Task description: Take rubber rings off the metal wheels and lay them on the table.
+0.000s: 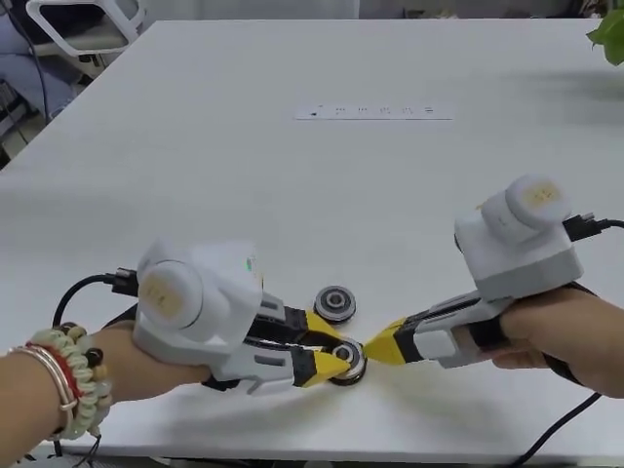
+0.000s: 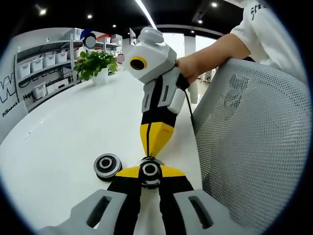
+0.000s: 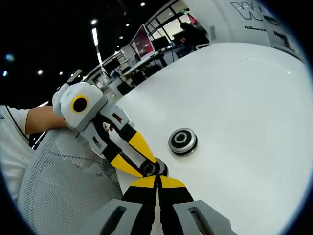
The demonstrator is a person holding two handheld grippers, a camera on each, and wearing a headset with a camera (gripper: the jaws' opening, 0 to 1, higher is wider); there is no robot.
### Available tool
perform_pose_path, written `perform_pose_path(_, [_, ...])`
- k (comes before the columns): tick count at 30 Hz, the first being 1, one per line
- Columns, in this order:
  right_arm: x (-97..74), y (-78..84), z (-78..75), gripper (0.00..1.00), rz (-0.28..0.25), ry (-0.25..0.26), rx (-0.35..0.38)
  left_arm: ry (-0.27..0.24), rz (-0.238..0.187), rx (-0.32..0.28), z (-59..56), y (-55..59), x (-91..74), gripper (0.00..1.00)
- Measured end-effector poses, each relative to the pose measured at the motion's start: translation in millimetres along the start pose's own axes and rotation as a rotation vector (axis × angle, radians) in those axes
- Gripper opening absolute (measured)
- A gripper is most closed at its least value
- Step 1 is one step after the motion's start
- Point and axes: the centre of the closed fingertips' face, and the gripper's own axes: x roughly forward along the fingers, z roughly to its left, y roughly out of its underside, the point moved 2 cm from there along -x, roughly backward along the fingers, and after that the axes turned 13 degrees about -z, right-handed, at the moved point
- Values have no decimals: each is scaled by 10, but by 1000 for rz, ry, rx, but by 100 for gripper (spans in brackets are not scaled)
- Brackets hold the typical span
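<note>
Left fingers (image 2: 128, 172) tight around a metal wheel (image 2: 150, 171), right fingers (image 3: 172, 183) together against it.

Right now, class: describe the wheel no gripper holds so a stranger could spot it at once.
Start at the white table, near edge. A dark-ringed metal wheel lies flat just beyond the left gripper; unlike its twin clamped in those jaws, nothing touches it.

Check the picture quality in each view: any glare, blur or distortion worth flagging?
Head view: even, soft light, faint shadows under the left tongs and right tongs, sharp throughout. Left gripper view: fisheye bends the shelves; the ceiling strip light is blown out. Right gripper view: the table glares near white, yet the loose wheel is crisp.
</note>
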Motion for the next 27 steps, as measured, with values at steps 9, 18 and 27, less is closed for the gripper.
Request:
perform_pose_path(9, [8,-18,5,0,4,3,-8,3,2,5,0,-4,-3,8])
perform_pose_path(18, [11,-24,17,0,4,1,-13,4,2,7,0,-6,-4,8])
perform_pose_path(27, [9,-28,27,0,0,-5,-7,4,1,6,-1,-7,-1,8])
